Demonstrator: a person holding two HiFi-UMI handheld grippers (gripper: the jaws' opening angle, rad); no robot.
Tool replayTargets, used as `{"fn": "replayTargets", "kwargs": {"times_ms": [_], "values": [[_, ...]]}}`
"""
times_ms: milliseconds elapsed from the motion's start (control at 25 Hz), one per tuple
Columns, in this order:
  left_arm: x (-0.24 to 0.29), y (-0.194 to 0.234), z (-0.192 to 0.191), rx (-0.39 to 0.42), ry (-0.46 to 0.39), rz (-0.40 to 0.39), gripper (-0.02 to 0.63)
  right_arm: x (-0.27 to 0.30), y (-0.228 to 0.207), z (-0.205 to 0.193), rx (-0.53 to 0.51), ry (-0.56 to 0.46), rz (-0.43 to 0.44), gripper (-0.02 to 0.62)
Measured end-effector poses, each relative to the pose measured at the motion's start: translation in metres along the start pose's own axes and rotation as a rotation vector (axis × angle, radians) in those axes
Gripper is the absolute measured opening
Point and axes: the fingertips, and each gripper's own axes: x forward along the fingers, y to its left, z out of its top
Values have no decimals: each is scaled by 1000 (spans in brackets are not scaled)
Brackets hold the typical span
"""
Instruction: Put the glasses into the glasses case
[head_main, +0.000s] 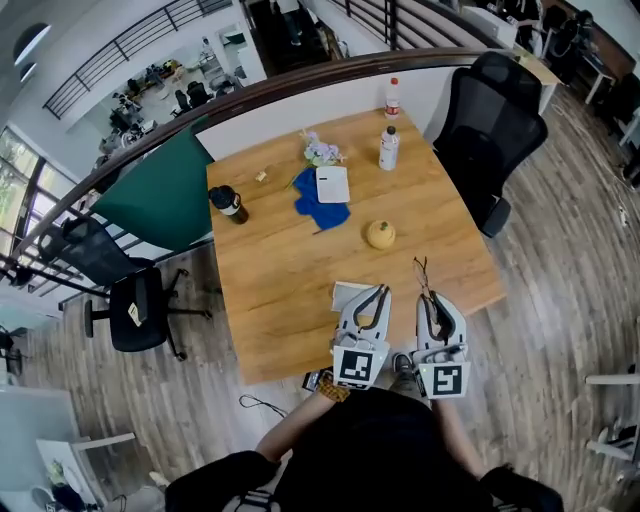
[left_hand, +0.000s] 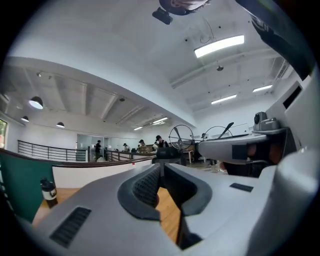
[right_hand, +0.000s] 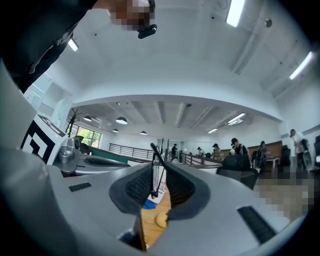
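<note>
The black thin-framed glasses (head_main: 421, 272) stick out past the near edge of the wooden table (head_main: 280, 290), and my right gripper (head_main: 430, 297) is shut on them. In the right gripper view a thin black temple (right_hand: 154, 172) stands upright between the pads of that gripper (right_hand: 160, 169). A flat white case (head_main: 333, 184) lies on a blue cloth (head_main: 318, 207) at mid table. My left gripper (head_main: 378, 291) hangs beside the right one, over a white square thing (head_main: 347, 294) at the table's near edge. In its own view the left gripper (left_hand: 161, 168) has its pads together with nothing seen between them.
A yellow round object (head_main: 380, 234) lies just beyond the grippers. A dark mug (head_main: 228, 202) stands at the left, two bottles (head_main: 389, 148) (head_main: 393, 97) and a pale bunch (head_main: 321, 150) at the far side. A black office chair (head_main: 490, 130) stands at the table's right, another (head_main: 130, 300) at the left.
</note>
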Motion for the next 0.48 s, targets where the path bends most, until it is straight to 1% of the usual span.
{"fn": "replayTargets", "kwargs": {"times_ms": [120, 160, 240, 320, 480], "values": [[3, 5, -3, 9, 23, 104, 40, 19, -7, 10, 0, -54, 95, 69], [4, 5, -3, 9, 33, 134, 40, 22, -9, 10, -5, -55, 129, 69], [7, 4, -5, 12, 58, 184, 40, 28, -14, 12, -8, -60, 186, 67], [11, 1, -5, 16, 62, 226, 40, 32, -21, 16, -3, -81, 226, 67], [5, -13, -2, 15, 75, 306, 40, 28, -33, 3, 15, -51, 294, 67]]}}
